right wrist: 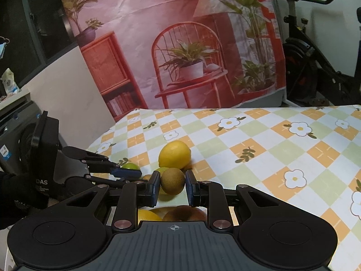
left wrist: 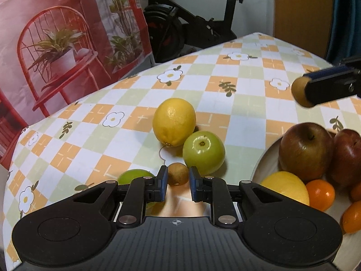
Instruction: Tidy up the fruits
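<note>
My left gripper (left wrist: 178, 181) is low over the checked tablecloth, its pads shut on a small brown fruit (left wrist: 178, 175). Just beyond it lie a green round fruit (left wrist: 203, 152), a lemon (left wrist: 173, 122) and, half hidden behind the left finger, a lime (left wrist: 135, 177). My right gripper (right wrist: 172, 184) is shut on a brown kiwi (right wrist: 172, 180) held above the table. In the left wrist view the same right gripper (left wrist: 303, 92) enters from the right edge with the kiwi (left wrist: 297, 90) at its tip. The right wrist view shows the left gripper (right wrist: 135, 172) at the left, in a gloved hand (right wrist: 18, 192).
A white plate (left wrist: 264, 158) at the right holds two red apples (left wrist: 304, 151), a yellow fruit (left wrist: 286, 187) and several small oranges (left wrist: 320, 194). The flowered tablecloth (right wrist: 259, 149) stretches to the right. A printed backdrop (right wrist: 180, 45) and an exercise bike (left wrist: 191, 22) stand behind the table.
</note>
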### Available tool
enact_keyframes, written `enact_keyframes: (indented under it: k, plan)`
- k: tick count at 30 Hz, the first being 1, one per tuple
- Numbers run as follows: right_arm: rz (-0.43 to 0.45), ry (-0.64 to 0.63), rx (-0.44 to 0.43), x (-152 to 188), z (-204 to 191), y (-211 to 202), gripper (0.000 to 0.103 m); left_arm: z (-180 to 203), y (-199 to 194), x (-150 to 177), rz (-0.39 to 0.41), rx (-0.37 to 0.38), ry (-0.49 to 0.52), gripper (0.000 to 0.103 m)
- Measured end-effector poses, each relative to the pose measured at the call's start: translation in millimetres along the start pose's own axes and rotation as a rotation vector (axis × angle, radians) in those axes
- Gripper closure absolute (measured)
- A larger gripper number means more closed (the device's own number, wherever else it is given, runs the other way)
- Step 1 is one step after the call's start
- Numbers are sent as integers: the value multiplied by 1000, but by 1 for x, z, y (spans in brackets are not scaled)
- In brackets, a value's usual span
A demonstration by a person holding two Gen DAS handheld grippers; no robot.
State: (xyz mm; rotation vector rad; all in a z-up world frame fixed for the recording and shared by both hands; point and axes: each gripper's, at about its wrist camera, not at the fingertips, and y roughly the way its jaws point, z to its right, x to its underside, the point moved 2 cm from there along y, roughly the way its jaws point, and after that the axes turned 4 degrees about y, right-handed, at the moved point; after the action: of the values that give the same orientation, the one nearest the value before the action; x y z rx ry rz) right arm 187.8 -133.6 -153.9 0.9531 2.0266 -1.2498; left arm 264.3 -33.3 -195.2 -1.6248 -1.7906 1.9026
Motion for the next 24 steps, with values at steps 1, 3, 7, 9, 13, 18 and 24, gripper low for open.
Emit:
enact_keyframes:
  k: [1,3,7,9,13,18,24]
  plan:
    - [2,3,2,0,1,0,81,0,1,0,-4,-2,5,81]
    - [3,7,4,0,2,-1,81,1,3,0,-10,-5,15,81]
    - [3,7,3,0,3,-1,81,2,4,-1,-8,-15,33,80]
    - [2,5,2,0,3,-2,81,3,5,-2,-8,-18,40,80]
    - [2,6,2,0,3,-2,81,3,8,-4,-17,-29,52,78]
    - [0,7,3,0,3,-2,81,2,10,-3,-24,-30,47,77]
    - [-3,12,7,4,3,-2,81,1,6,-1,-11,-25,17,78]
